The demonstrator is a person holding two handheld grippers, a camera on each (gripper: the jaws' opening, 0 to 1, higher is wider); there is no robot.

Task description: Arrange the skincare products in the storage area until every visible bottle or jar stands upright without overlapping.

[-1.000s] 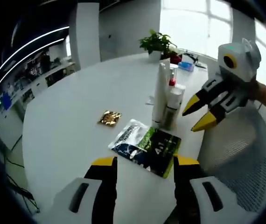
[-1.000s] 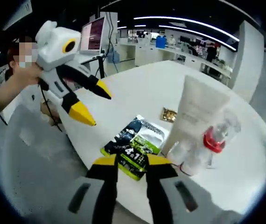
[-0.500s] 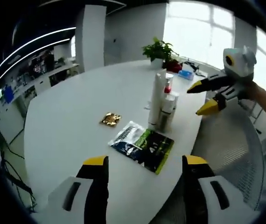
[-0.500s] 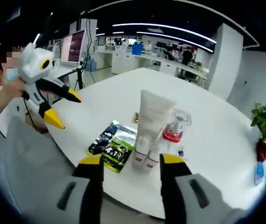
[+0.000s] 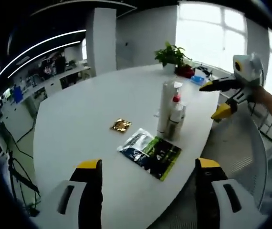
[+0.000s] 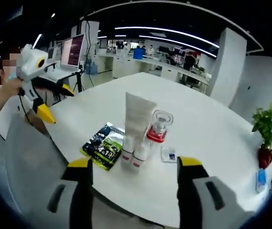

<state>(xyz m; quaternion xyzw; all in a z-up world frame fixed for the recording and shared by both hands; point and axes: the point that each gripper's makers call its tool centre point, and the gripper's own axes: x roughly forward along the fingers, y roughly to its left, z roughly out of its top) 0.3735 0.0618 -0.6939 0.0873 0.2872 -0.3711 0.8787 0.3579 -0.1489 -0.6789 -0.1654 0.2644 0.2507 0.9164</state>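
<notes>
Several skincare products (image 5: 171, 110) stand upright close together near the white round table's (image 5: 78, 119) edge. They are a tall white tube (image 6: 136, 118), a pump bottle (image 6: 158, 126) with a red collar and clear cap, and two small white bottles (image 6: 132, 151). My left gripper (image 5: 148, 164) hangs open and bare, well back from them. My right gripper (image 6: 135, 162) is likewise open with nothing in it. Each also appears in the other's view, held off the table's edge by a hand: the right gripper (image 5: 213, 99) and the left gripper (image 6: 57, 102), both open.
A green-and-black sachet (image 5: 151, 153) lies flat before the cluster, a gold sachet (image 5: 121, 125) beside it, and a small packet (image 6: 168, 153) behind. A potted plant (image 5: 171, 54) and a blue item (image 5: 196, 78) sit at the far edge. A grey mesh chair (image 5: 243, 157) stands by the table.
Both grippers have drawn back from the table, so the cluster looks smaller. The jaws of both have spread wider. The products and sachets stay put.
</notes>
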